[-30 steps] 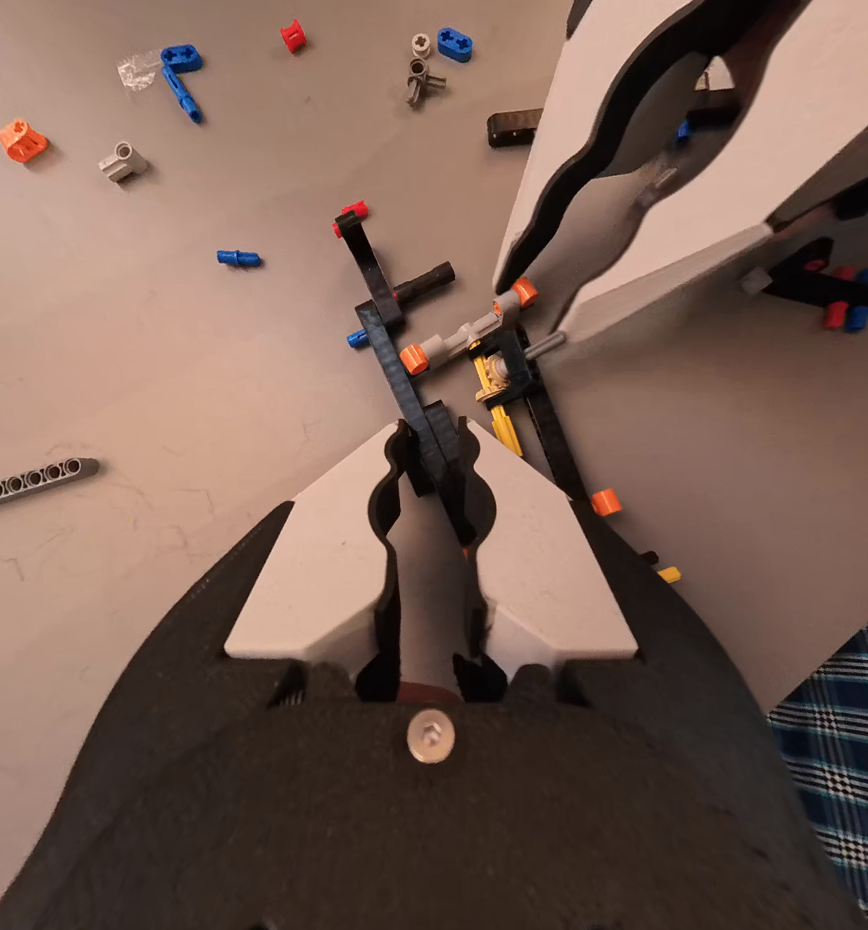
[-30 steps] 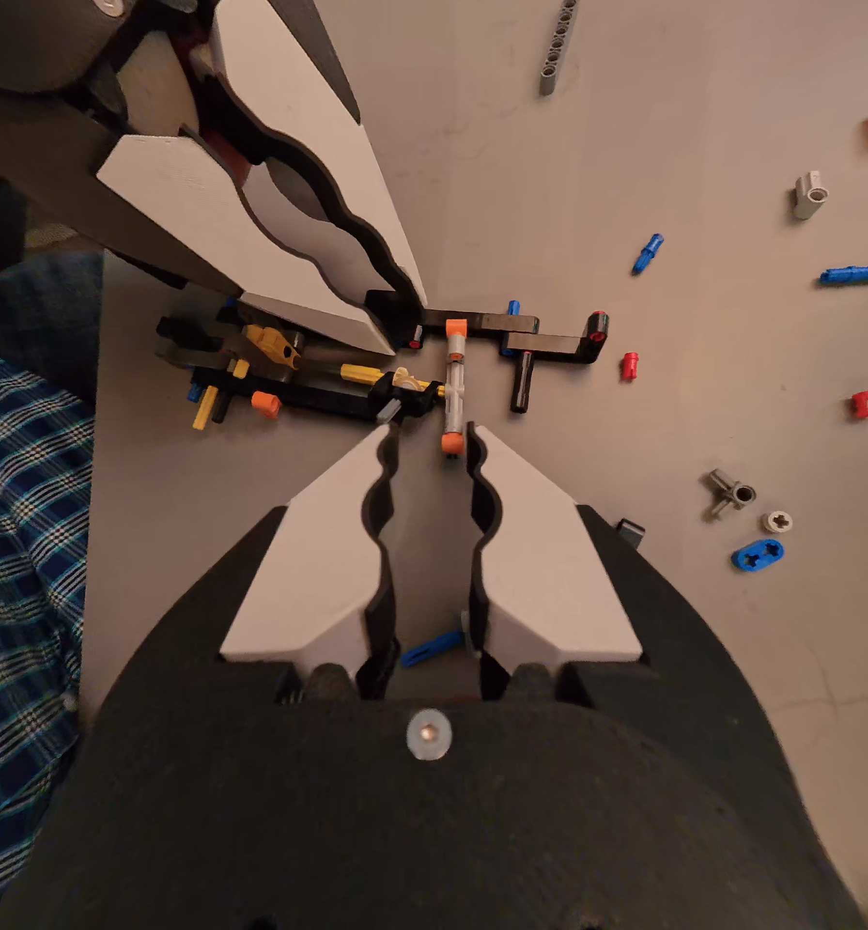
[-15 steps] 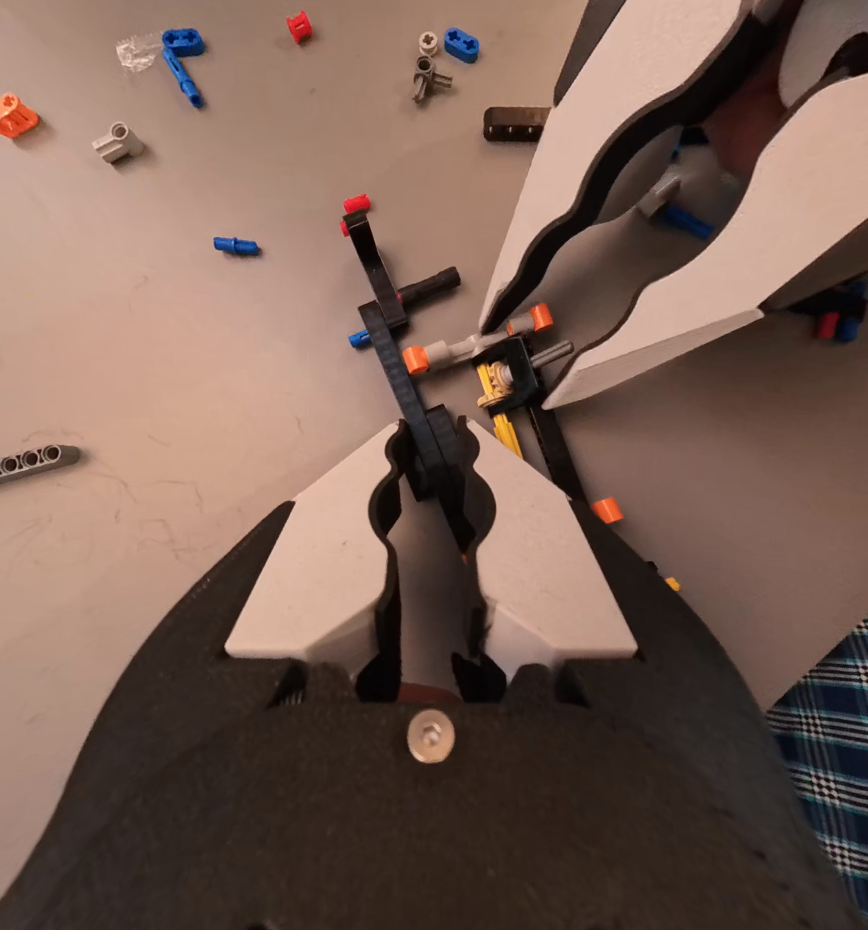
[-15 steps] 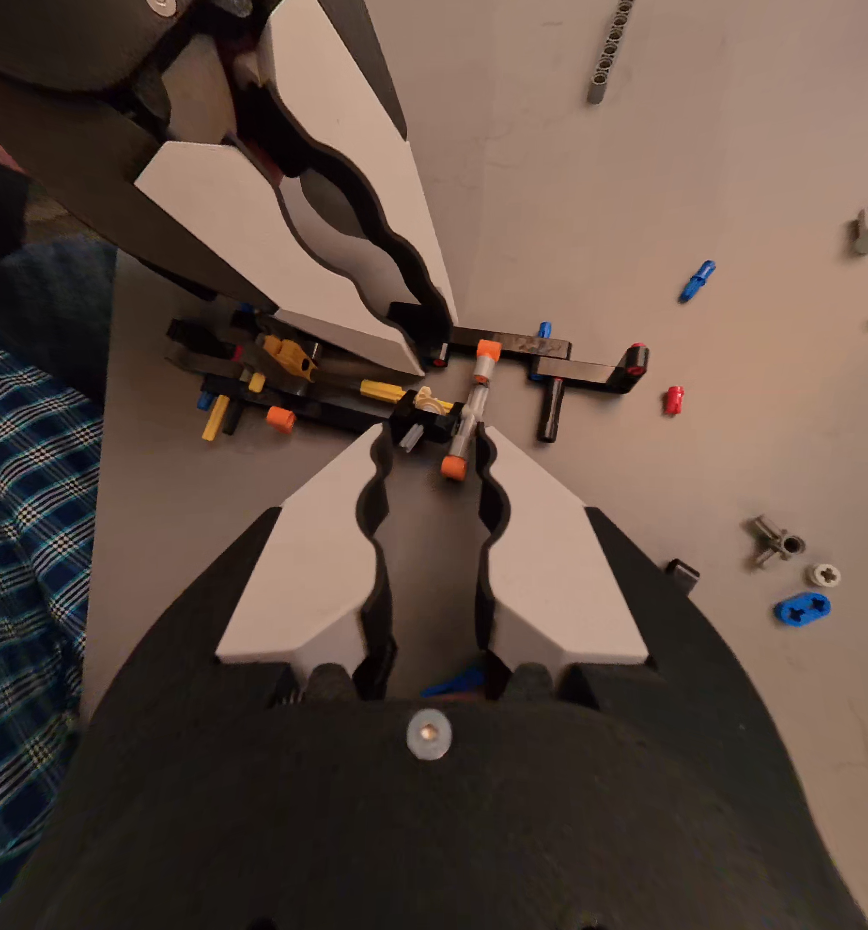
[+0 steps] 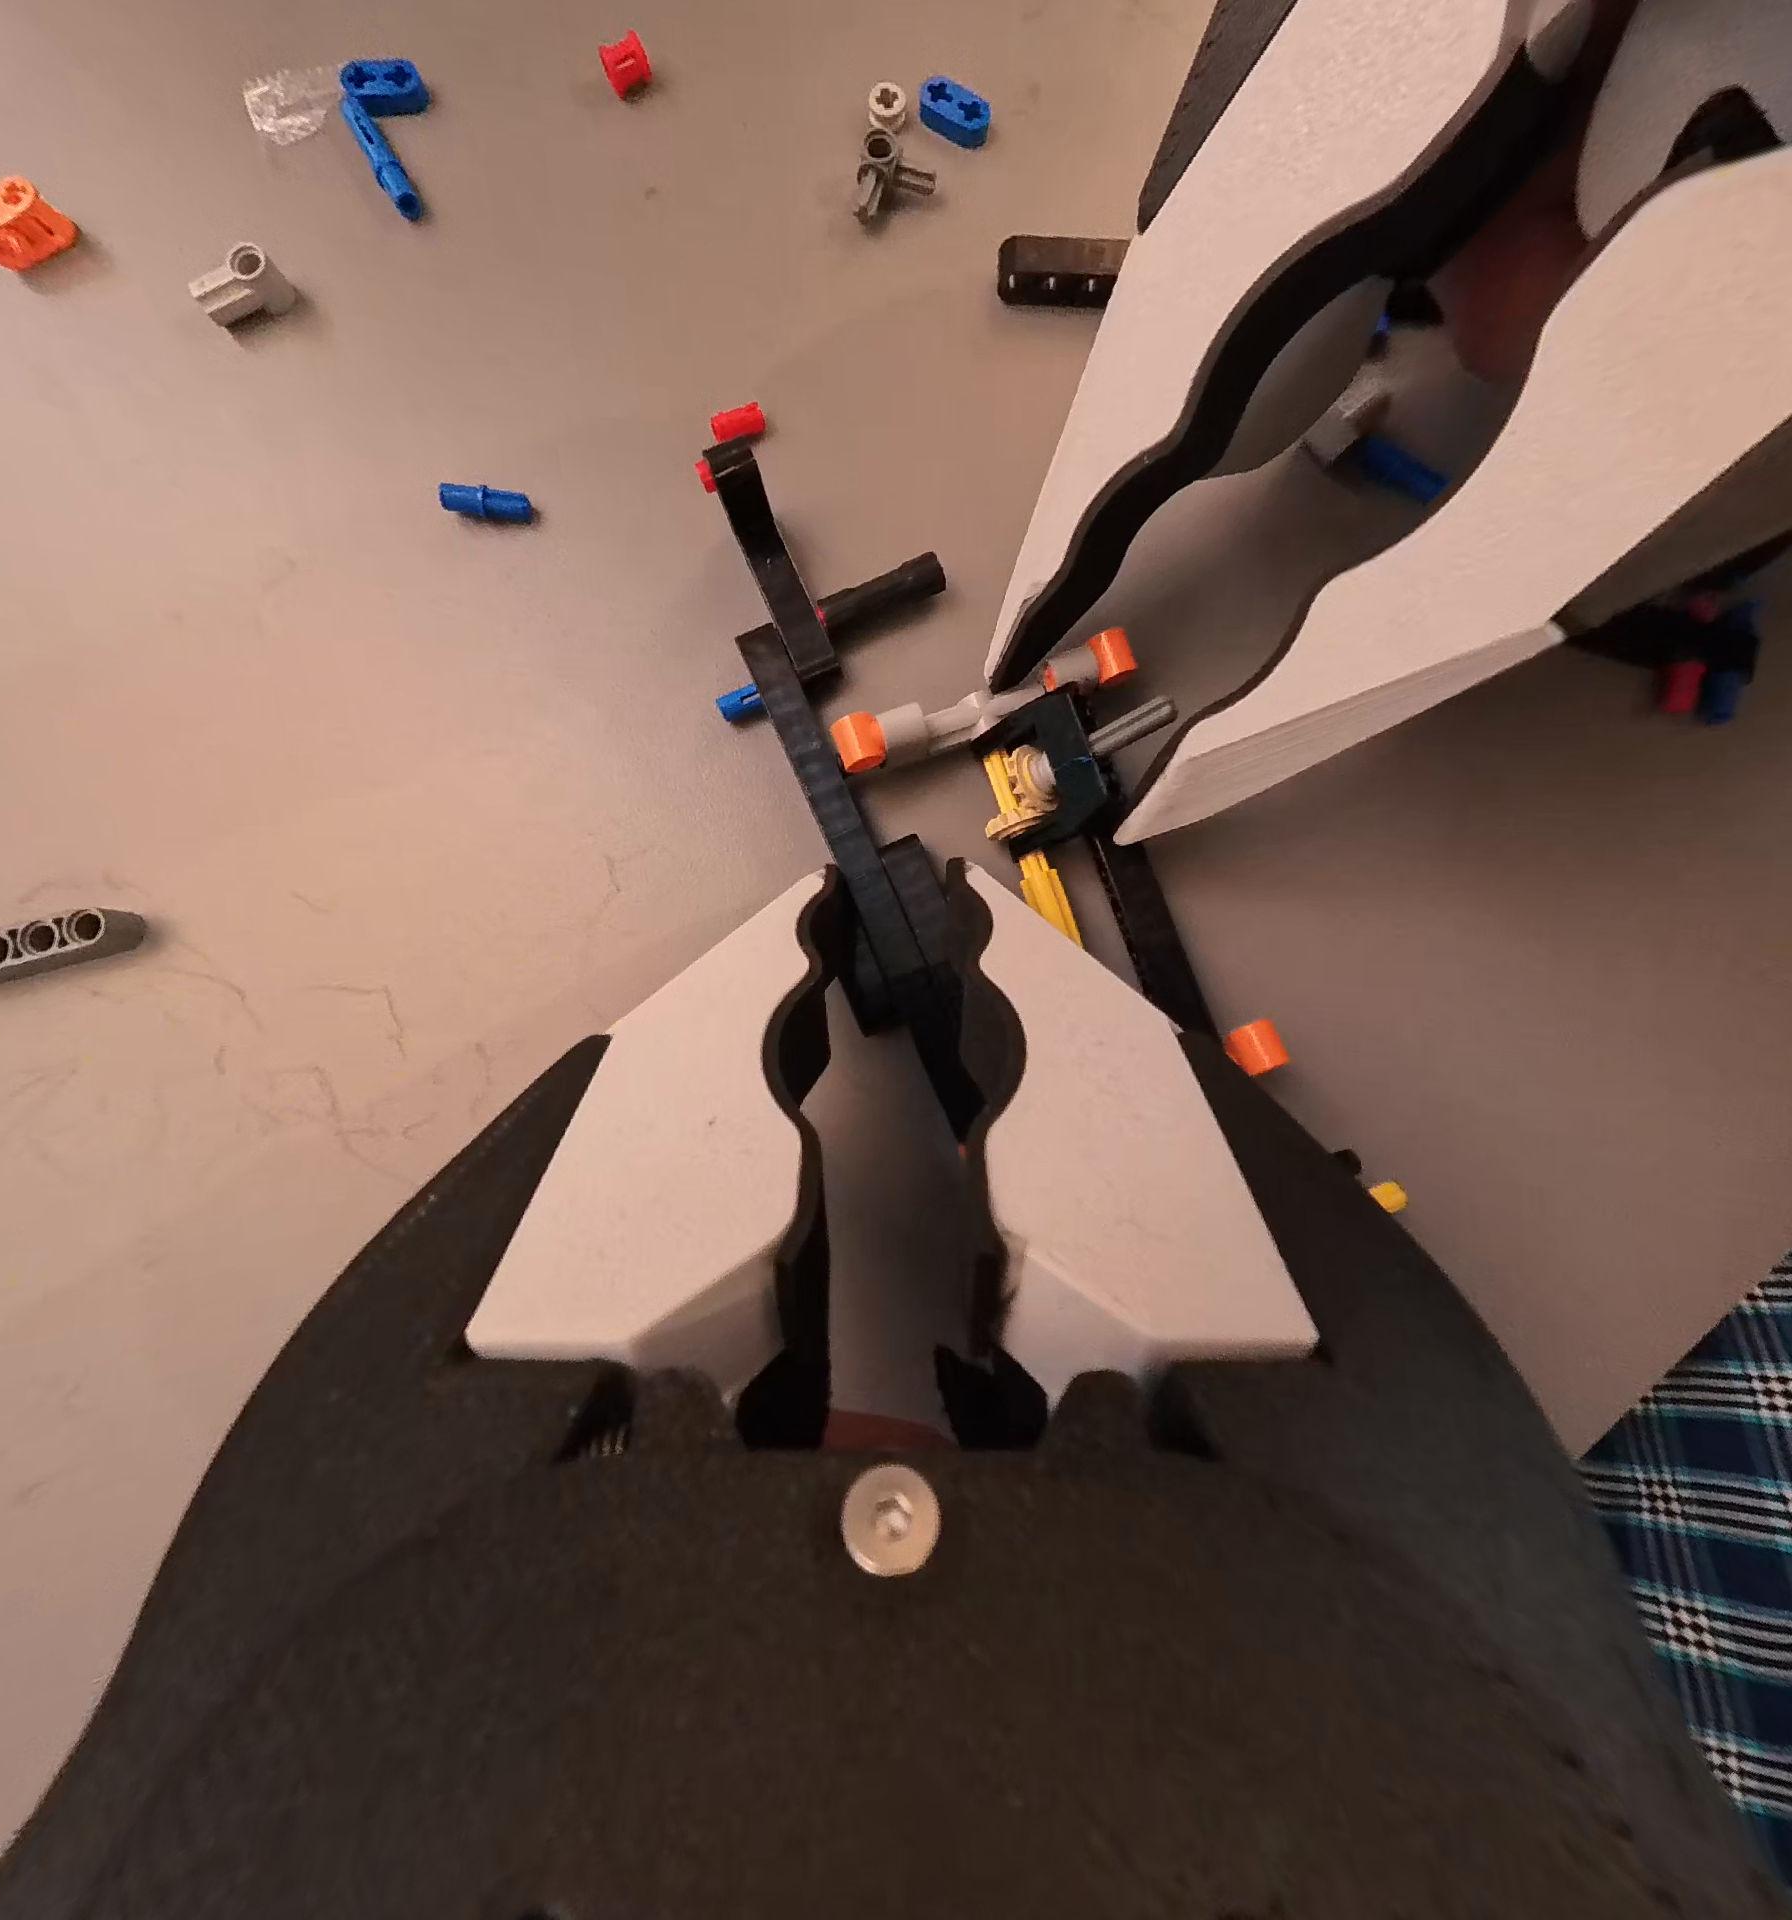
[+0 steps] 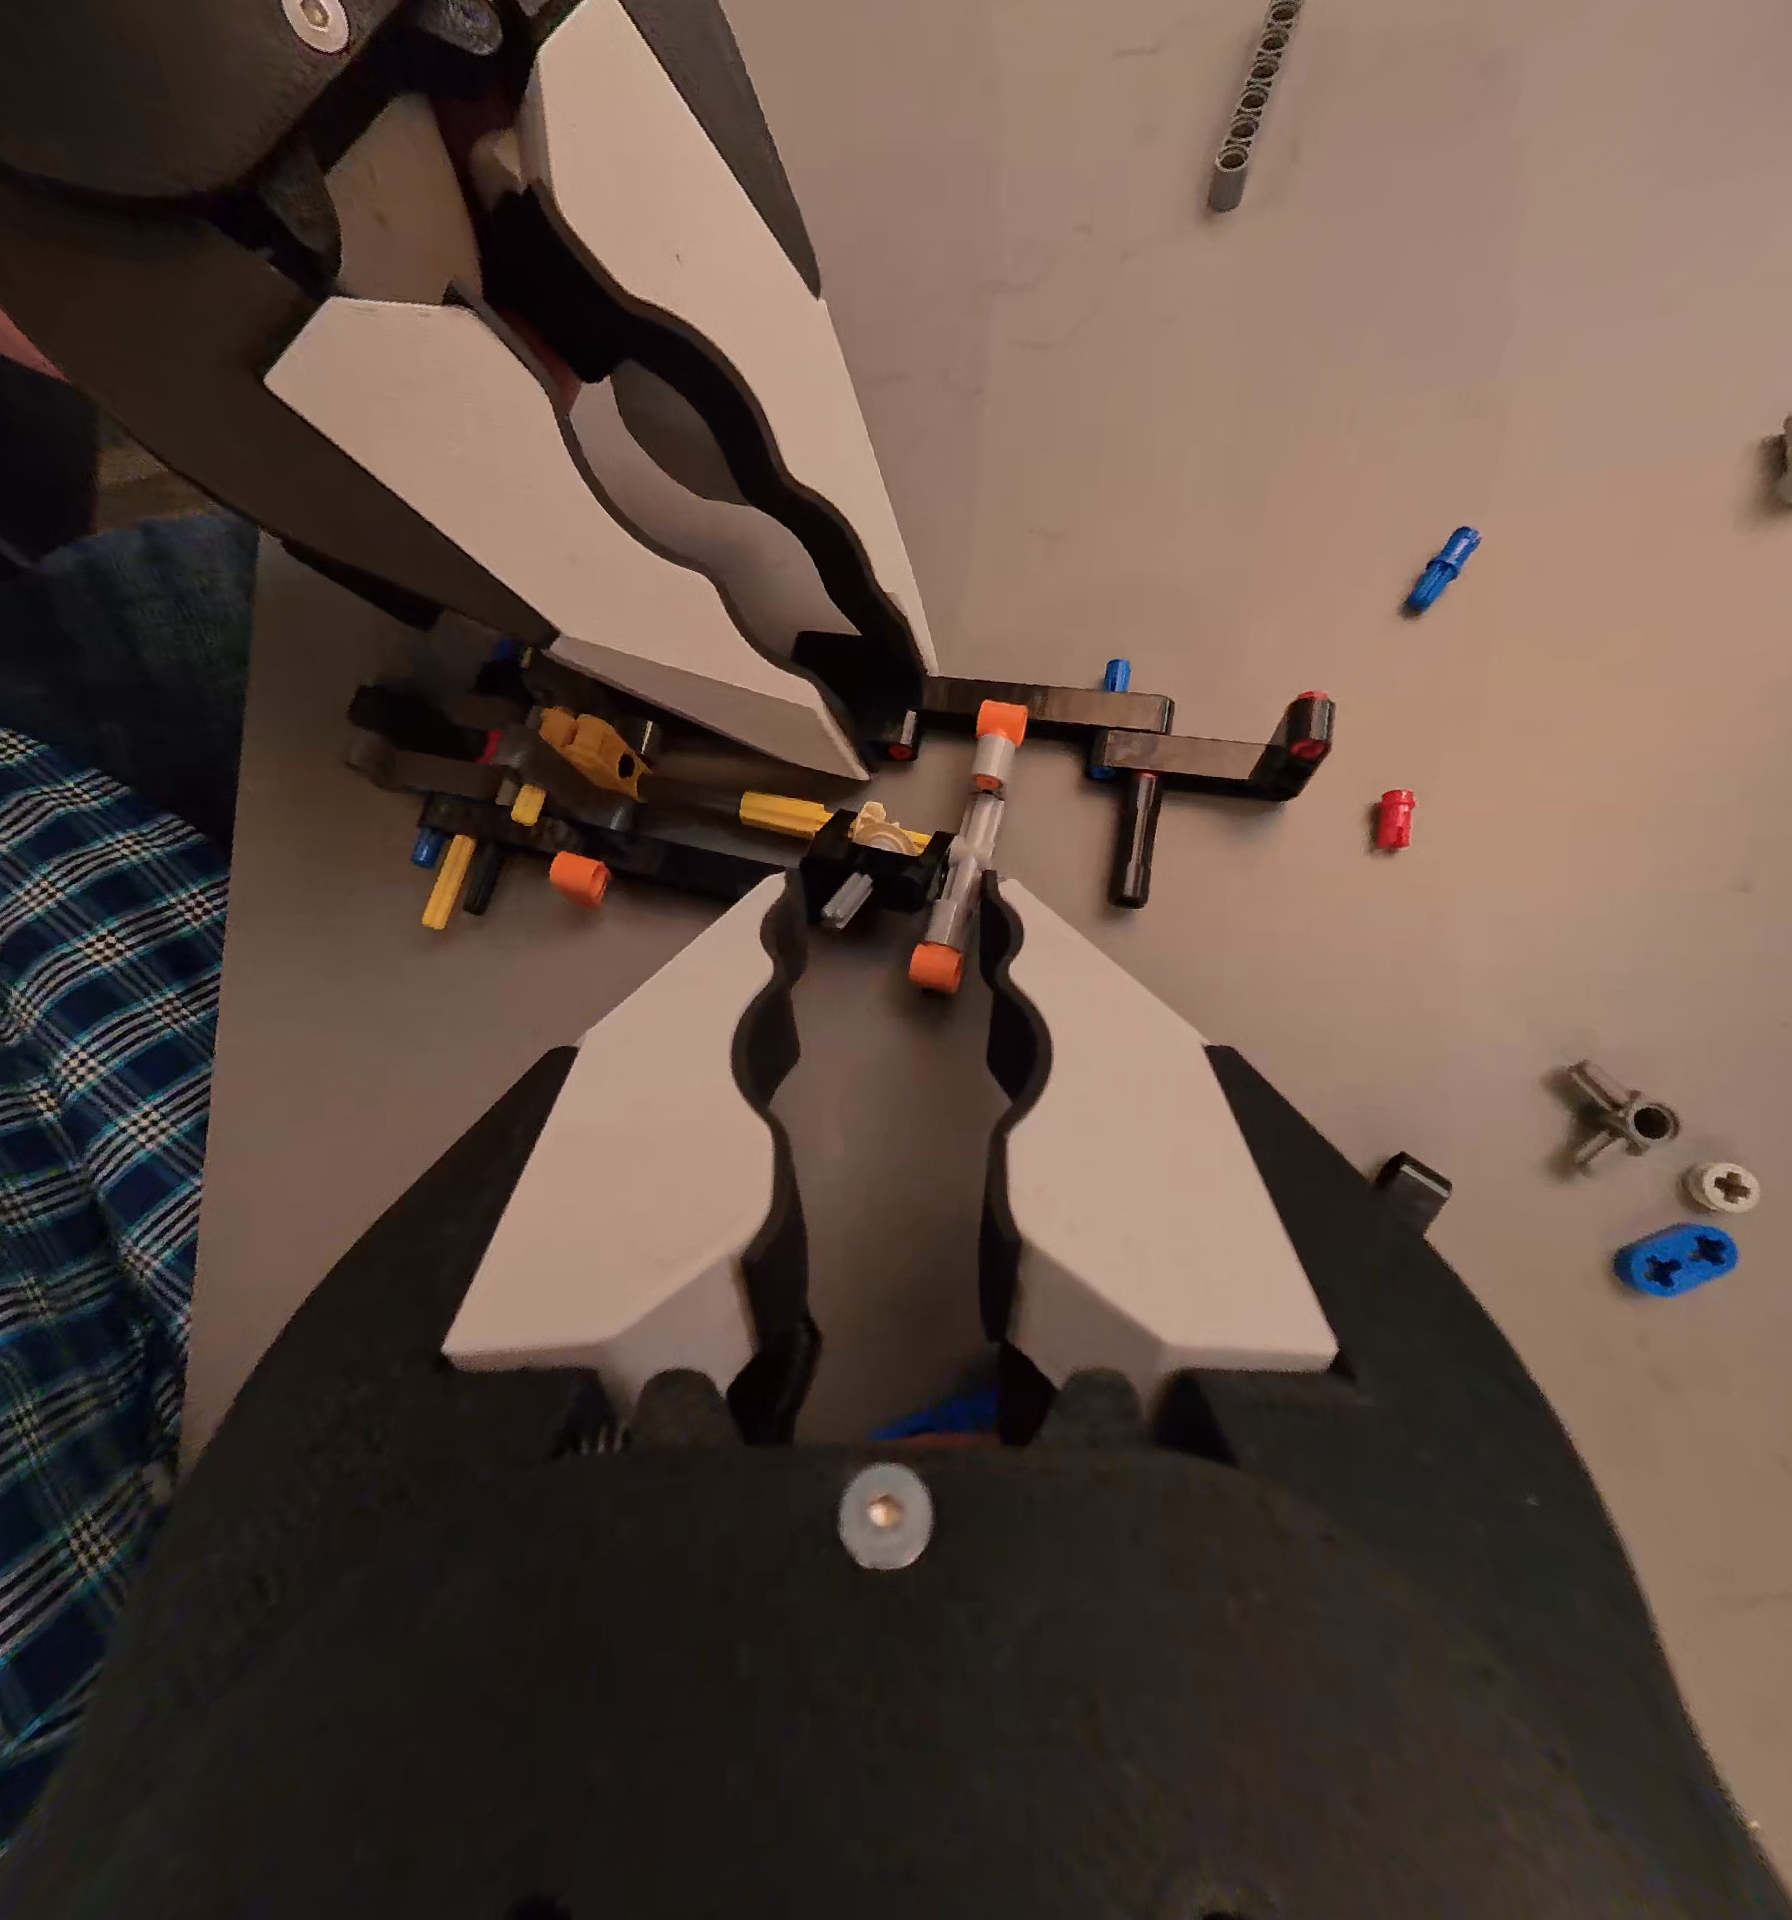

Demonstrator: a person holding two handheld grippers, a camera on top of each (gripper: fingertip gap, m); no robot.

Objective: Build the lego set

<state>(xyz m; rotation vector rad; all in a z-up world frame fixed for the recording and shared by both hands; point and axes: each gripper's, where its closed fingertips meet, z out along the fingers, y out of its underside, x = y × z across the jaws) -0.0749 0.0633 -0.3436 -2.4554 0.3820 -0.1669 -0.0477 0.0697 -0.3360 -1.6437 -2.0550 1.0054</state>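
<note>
While the left gripper (image 5: 890, 883) stays clamped on the long black lego beam (image 5: 819, 748) of the half-built black, yellow and orange lego assembly (image 6: 871, 842), the right gripper (image 6: 887, 894) has moved in over the last second. Its fingers (image 6: 1100, 1122) are parted with nothing held, and they now straddle the grey cross-axle with orange bushes at both ends (image 6: 959, 862), which sits at the centre of the right wrist view; a second ago that axle lay just beyond the fingertips. The assembly itself lies in much the same place on the grey tabletop (image 5: 300, 727), pinned by the left fingers (image 5: 684, 1143). Loose pieces remain scattered: a blue pin (image 5: 485, 501) left of centre in the left wrist view, a red bush (image 5: 624, 64) and a blue two-hole connector (image 5: 954, 109) along the top, a grey holed beam (image 5: 35, 940) at the left edge. I judge the advance as preparation to grip or press the axle home.
</note>
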